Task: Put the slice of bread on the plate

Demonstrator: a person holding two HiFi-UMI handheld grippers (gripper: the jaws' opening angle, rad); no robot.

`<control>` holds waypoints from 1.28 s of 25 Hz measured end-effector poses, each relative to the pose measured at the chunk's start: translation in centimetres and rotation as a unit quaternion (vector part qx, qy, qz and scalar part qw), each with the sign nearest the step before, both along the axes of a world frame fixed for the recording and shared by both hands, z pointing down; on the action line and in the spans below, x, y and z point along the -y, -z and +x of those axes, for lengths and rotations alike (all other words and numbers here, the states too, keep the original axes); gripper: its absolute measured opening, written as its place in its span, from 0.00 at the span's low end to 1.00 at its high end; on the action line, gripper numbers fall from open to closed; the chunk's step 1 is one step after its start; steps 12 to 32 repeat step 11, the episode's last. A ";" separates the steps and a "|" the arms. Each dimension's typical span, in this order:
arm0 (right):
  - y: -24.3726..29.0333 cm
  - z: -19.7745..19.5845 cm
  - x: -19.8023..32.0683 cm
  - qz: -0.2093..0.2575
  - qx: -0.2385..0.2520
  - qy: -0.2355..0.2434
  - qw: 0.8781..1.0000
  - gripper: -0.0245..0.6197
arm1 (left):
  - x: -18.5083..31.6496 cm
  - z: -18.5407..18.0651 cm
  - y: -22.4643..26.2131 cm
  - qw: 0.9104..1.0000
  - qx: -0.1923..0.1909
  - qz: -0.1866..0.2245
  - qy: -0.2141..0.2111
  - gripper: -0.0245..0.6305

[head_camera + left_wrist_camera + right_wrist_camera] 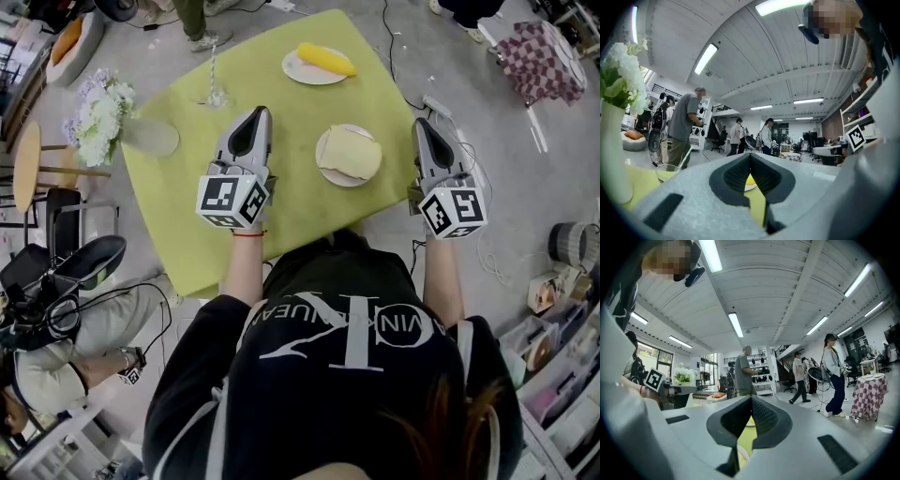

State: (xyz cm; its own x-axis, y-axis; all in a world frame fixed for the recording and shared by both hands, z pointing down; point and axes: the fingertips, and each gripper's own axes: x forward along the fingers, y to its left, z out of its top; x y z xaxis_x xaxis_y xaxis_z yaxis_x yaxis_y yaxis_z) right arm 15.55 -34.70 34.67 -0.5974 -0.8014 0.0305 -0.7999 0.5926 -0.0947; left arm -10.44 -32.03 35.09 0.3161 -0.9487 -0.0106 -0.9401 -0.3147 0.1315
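Observation:
A pale slice of bread (352,152) lies on a small white plate (322,161) near the middle of the yellow-green table (291,220). My left gripper (255,114) hovers over the table just left of the plate, its jaws shut with nothing between them (750,155). My right gripper (424,124) is held past the table's right edge, to the right of the plate, also shut and empty (751,397). Both point away from me, roughly level. Neither touches the bread or the plate.
A second plate (298,67) with a yellow food item (326,58) sits at the table's far end. A wine glass (216,92) and a vase of white flowers (105,124) stand at the far left. People stand beyond the table. Cables lie on the floor to the right.

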 end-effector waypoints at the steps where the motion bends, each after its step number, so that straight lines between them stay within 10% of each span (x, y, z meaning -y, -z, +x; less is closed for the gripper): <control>1: -0.1 -0.1 0.1 -0.002 0.001 0.000 1.000 0.04 | 0.1 -0.1 -0.1 1.000 0.000 -0.001 0.000 0.04; 32: -0.3 0.1 0.5 -0.007 0.003 0.000 1.000 0.04 | 0.5 0.0 -0.2 1.000 -0.003 -0.001 0.000 0.04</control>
